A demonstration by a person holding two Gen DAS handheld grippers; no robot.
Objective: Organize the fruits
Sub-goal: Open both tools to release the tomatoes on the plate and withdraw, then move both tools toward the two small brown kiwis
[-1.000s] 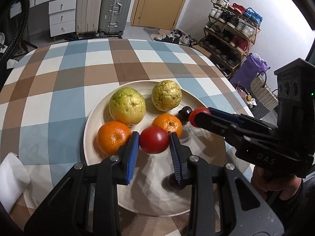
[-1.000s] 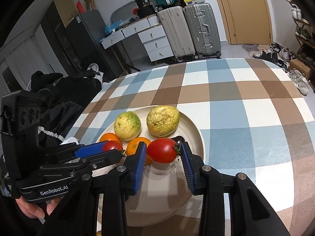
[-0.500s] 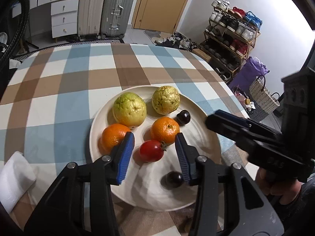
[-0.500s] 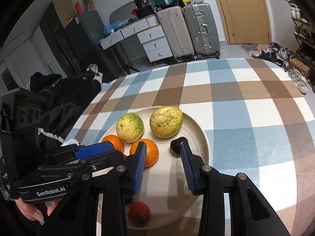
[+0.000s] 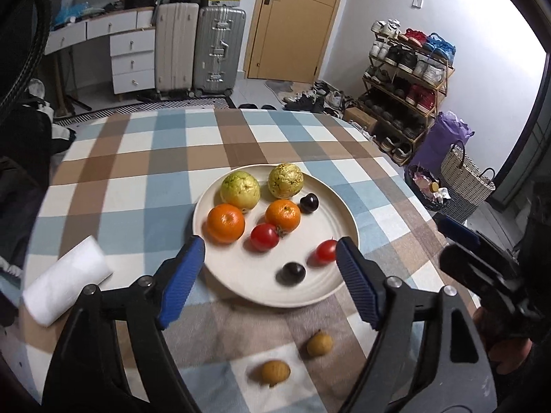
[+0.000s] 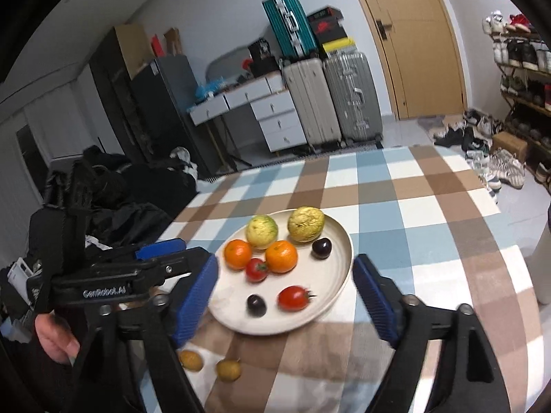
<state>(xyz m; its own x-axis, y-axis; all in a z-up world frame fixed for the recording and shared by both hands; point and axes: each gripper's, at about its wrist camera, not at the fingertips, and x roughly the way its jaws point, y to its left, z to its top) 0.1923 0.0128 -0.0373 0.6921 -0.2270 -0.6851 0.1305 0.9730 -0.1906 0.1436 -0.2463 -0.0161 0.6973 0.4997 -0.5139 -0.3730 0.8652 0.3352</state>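
A cream plate point(image 5: 346, 210) on the checked tablecloth holds two guavas point(image 5: 240, 189), two oranges point(image 5: 226, 223), two dark plums point(image 5: 293, 273) and two tomatoes point(image 5: 264, 237) point(image 5: 326, 252). Two small brown fruits point(image 5: 319, 344) point(image 5: 274, 371) lie on the cloth in front of the plate. My left gripper point(image 5: 270, 242) hangs above the plate's near edge, jaws opening, nothing between them. My right gripper point(image 6: 286, 261) hovers over the same edge, jaws also opening and empty. The right wrist view shows the plate point(image 6: 344, 241), both tomatoes point(image 6: 256, 269) point(image 6: 293, 297) and the left gripper point(image 6: 165, 251) beside it.
A white paper roll point(image 5: 65, 280) lies on the cloth left of the plate. A white upright object point(image 6: 544, 268) stands at the table's right edge. Beyond the table are suitcases point(image 5: 218, 50), a drawer unit point(image 5: 132, 60) and a shoe rack point(image 5: 406, 79).
Each gripper was shut on a tomato; both let go and the tomatoes now lie on the plate. Both grippers have pulled back and up, and their jaws have spread wide.
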